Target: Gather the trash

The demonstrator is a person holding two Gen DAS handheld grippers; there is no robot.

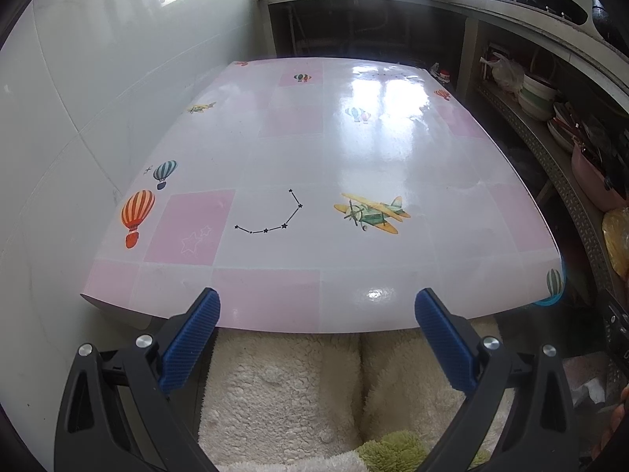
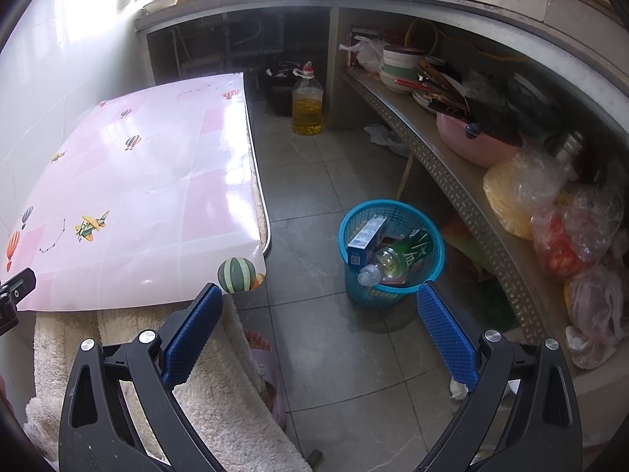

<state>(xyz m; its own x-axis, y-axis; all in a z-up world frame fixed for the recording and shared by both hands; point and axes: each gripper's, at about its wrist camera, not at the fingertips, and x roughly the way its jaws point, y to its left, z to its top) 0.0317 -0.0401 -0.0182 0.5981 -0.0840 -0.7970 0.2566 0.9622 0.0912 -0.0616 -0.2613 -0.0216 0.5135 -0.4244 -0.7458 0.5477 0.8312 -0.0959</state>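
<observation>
A blue plastic waste basket (image 2: 355,291) stands on the tiled floor to the right of the table. Inside it lie a blue and white carton (image 2: 366,240), a clear plastic bottle (image 2: 383,263) and a green wrapper (image 2: 417,249). My right gripper (image 2: 319,295) is open and holds nothing; it hovers above the floor just in front of the basket. My left gripper (image 1: 317,301) is open and holds nothing, at the near edge of the table (image 1: 314,157), whose pink and white cloth bears printed balloons and planes with no loose items on it.
A person's lap in cream fleece (image 1: 283,389) sits under the table's near edge. A tiled wall (image 1: 78,118) runs along the left. A perforated metal shelf (image 2: 464,181) with bowls, a pink basin and plastic bags lines the right. An oil jug (image 2: 308,104) stands on the floor farther back.
</observation>
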